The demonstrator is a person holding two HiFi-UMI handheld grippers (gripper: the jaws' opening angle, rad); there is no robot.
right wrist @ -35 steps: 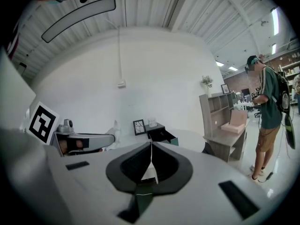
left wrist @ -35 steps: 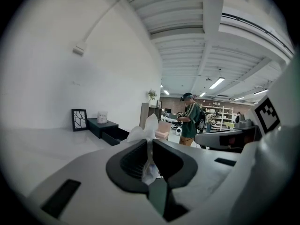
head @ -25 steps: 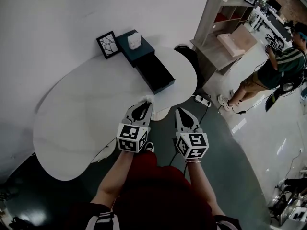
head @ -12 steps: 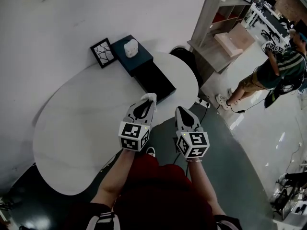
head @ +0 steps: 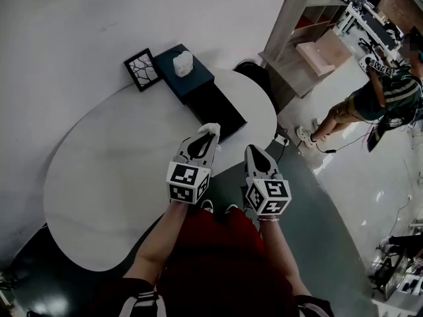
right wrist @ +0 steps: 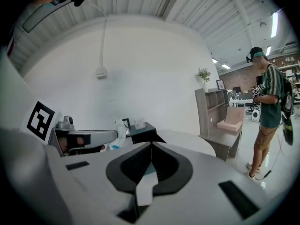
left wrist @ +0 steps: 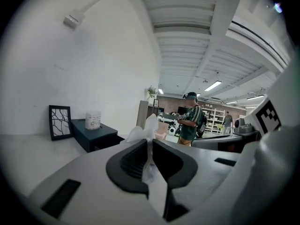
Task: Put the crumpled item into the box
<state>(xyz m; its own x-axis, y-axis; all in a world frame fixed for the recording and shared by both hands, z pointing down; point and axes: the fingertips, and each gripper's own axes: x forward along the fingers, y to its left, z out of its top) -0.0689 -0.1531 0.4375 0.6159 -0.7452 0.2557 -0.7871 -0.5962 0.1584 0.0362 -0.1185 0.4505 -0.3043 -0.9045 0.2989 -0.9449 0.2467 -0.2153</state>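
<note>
Pinching the wad [head: 211,128] tight in the left gripper [head: 203,137], moved up since a moment ago, now just below the box [head: 213,105] in the upper middle of the frame. Keeping the right gripper [head: 255,152] squeezed shut on nothing. Almost time to drop it in.

Two grippers are showing: the left gripper [head: 209,135] is pinching one crumpled white item [left wrist: 143,131] between its jaws, and the right gripper [head: 254,152] is holding nothing (its jaws are meeting). Ahead of the jaws, one white table [head: 112,157] is carrying one black box [head: 215,107], one dark teal box [head: 193,79], one white container [head: 182,63] and one framed picture [head: 141,69]. Right of the jaws, one shelf unit [head: 297,38] and one person [head: 380,94] are standing.
</note>
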